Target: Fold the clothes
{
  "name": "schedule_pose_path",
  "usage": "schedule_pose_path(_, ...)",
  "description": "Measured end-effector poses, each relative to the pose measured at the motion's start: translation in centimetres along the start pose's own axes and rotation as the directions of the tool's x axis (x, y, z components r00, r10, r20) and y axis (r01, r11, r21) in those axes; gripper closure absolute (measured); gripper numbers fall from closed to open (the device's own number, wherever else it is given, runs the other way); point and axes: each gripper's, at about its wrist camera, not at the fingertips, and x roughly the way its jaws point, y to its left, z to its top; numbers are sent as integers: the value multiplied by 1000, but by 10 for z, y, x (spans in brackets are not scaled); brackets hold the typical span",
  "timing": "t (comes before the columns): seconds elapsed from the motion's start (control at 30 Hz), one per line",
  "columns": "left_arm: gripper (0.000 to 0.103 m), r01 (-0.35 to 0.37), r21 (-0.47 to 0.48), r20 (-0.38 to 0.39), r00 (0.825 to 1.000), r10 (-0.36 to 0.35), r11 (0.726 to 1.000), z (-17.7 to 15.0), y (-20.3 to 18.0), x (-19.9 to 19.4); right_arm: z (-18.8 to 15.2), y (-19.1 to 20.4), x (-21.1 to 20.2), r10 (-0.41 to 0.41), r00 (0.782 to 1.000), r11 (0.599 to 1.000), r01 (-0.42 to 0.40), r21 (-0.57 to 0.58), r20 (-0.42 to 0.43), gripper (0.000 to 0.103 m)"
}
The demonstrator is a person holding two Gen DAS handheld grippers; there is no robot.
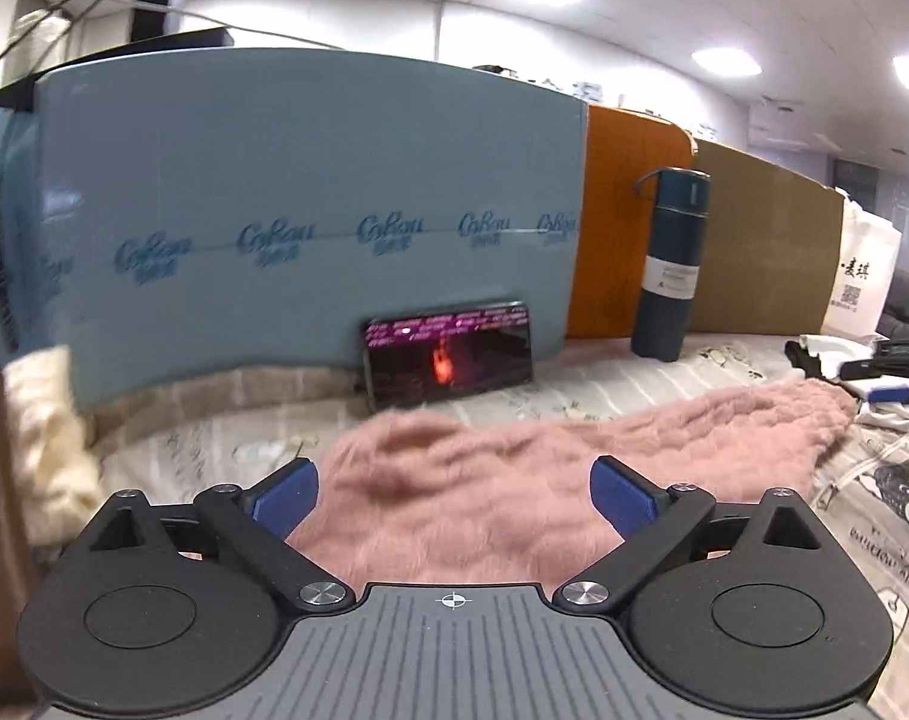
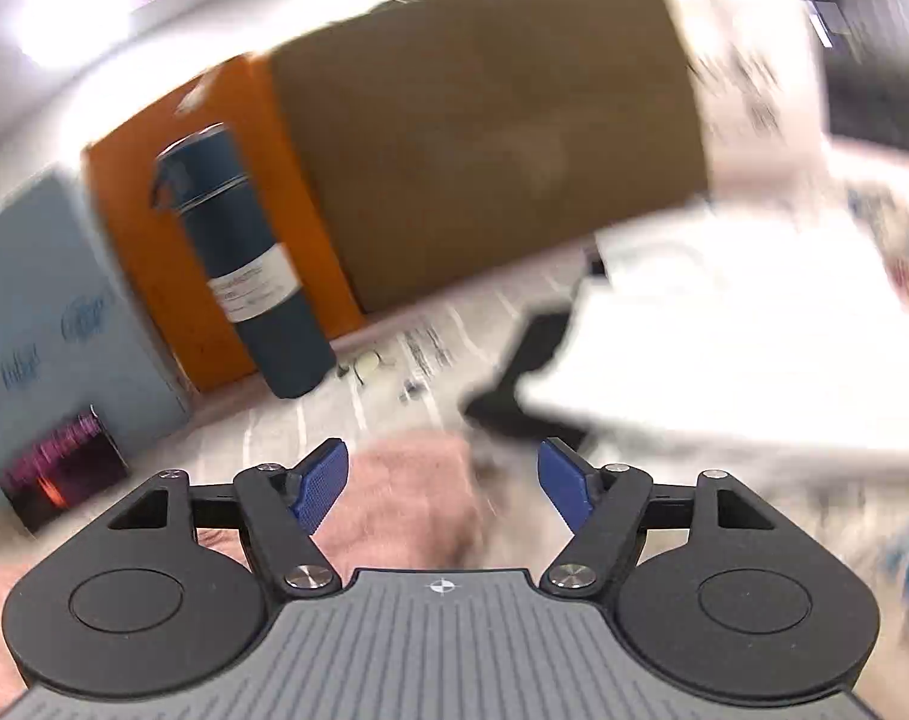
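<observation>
Loosely rumpled, the fuzzy pink garment (image 1: 514,462) lies flat under both empty, wide-spread tongs (image 1: 454,495) (image 2: 442,480).

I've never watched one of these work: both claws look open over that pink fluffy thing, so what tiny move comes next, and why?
Probably lower the left gripper onto the pink garment and close on an edge: its jaws stand wide open and hold nothing, and the cloth lies rumpled, unfolded.
</observation>
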Motion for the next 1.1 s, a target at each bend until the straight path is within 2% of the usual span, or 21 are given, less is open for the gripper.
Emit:
schedule_pose_path(0.1,4,5,-45,8,1000,-4,999,-6,4,-8,-9,-21,-9,60,995,981,-45,187,-78,33)
schedule_pose_path(0.17,4,17,-77,8,1000,-16,997,-8,7,-9,-16,-22,-4,137,981,959,-97,266,-134,35)
schedule_pose_path(0.2,4,20,-89,6,1000,-20,996,-10,8,-10,-20,-22,-1,177,971,944,-121,307,-160,39)
schedule_pose_path(0.27,4,30,-97,4,1000,-30,995,-13,8,-11,-23,-19,9,192,965,936,-126,329,-176,42)
schedule_pose_path(0.33,3,40,-101,4,999,-40,994,-16,7,-12,-24,-12,16,179,975,939,-130,319,-129,42)
schedule_pose_path(0.47,3,39,-100,-1,999,-40,994,-20,7,-11,-19,2,44,167,982,930,-129,344,-84,42)
schedule_pose_path(0.5,3,40,-98,-3,999,-41,994,-21,7,-10,-18,6,51,164,984,928,-128,349,-74,47)
schedule_pose_path(0.53,3,42,-96,-4,999,-42,995,-22,7,-9,-19,7,52,157,985,929,-124,349,-67,61)
schedule_pose_path(0.63,3,37,-87,-4,999,-37,996,-25,7,-7,-26,16,51,148,989,941,-131,311,-32,84)
schedule_pose_path(0.7,3,29,-83,-3,1000,-29,996,-26,8,-6,-26,22,37,153,988,953,-155,259,28,88)
schedule_pose_path(0.8,3,18,-92,6,1000,-18,996,-25,11,-7,-13,23,13,170,974,958,-198,206,147,90)
schedule_pose_path(0.83,3,13,-97,9,1000,-12,995,-25,13,-8,-9,28,8,159,973,965,-189,180,168,90)
schedule_pose_path(0.97,3,-8,-128,28,1000,12,992,-24,19,-11,-5,58,2,161,972,986,-164,6,172,90)
schedule_pose_path(1.1,3,-10,-148,41,999,16,989,-23,24,-14,-21,98,-4,238,956,965,-213,-151,170,90)
